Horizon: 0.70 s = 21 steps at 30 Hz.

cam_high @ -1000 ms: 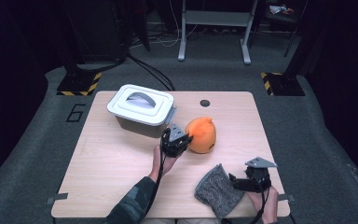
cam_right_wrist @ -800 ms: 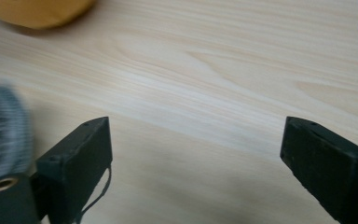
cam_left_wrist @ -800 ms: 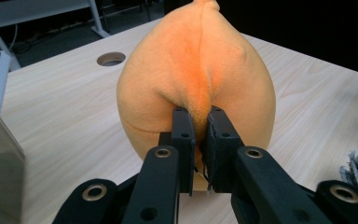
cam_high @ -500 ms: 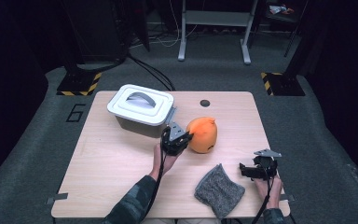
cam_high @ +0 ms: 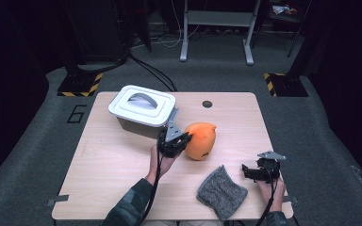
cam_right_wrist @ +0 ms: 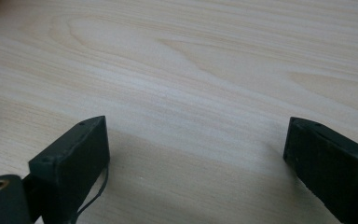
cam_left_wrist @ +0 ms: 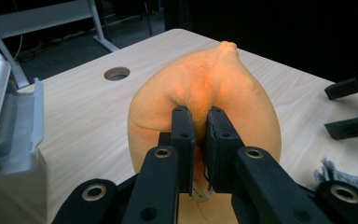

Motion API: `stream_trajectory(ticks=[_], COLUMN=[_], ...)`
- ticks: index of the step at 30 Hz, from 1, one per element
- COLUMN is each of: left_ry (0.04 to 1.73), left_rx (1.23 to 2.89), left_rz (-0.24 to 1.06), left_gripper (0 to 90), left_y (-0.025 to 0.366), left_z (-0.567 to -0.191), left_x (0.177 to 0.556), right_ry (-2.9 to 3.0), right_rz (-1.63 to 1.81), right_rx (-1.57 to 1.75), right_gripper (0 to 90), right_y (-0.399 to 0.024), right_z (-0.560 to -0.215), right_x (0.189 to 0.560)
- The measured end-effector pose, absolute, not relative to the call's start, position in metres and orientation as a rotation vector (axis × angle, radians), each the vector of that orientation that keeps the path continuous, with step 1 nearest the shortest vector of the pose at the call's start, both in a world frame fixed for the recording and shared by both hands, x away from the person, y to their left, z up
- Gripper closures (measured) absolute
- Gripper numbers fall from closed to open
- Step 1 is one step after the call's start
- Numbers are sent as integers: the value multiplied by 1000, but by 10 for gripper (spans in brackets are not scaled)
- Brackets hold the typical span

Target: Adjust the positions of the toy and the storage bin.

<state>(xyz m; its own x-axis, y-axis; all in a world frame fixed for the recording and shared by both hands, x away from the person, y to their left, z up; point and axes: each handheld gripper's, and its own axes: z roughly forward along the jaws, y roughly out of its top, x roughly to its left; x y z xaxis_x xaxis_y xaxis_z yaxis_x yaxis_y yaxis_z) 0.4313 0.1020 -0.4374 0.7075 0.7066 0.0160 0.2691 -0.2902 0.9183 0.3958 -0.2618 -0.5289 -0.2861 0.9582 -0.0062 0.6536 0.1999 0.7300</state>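
Observation:
An orange plush toy (cam_high: 201, 140) sits mid-table, just right of the white box. My left gripper (cam_high: 186, 140) is shut on it, and in the left gripper view the two jaws pinch a fold of the orange plush toy (cam_left_wrist: 205, 93) at the left gripper (cam_left_wrist: 200, 116) tips. A grey knitted cloth (cam_high: 221, 192) lies near the front edge. To its right my right gripper (cam_high: 249, 172) hovers low over bare wood. Its jaws have just been opening wider, and the right gripper (cam_right_wrist: 196, 140) stands open with nothing between the fingers.
A white lidded box (cam_high: 142, 108) with a handle stands at the back left of the wooden table (cam_high: 108, 160), close beside my left hand. A round cable hole (cam_high: 207, 104) is near the far edge. Dark floor and stands surround the table.
My right gripper has moved right and down, away from the grey cloth, which stays put. The left gripper keeps its hold on the plush toy.

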Motion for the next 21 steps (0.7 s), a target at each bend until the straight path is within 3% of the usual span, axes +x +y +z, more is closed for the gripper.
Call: stream_trajectory(ticks=[21], left_ry=[767], left_rx=[1864], left_rz=[549], left_gripper=[835], left_y=[153], left_z=[-422], left_x=[392], right_ry=[2008], right_rz=[868], right_rx=[1500], right_gripper=[62], right_y=[-261], right_z=[-529], right_x=[395])
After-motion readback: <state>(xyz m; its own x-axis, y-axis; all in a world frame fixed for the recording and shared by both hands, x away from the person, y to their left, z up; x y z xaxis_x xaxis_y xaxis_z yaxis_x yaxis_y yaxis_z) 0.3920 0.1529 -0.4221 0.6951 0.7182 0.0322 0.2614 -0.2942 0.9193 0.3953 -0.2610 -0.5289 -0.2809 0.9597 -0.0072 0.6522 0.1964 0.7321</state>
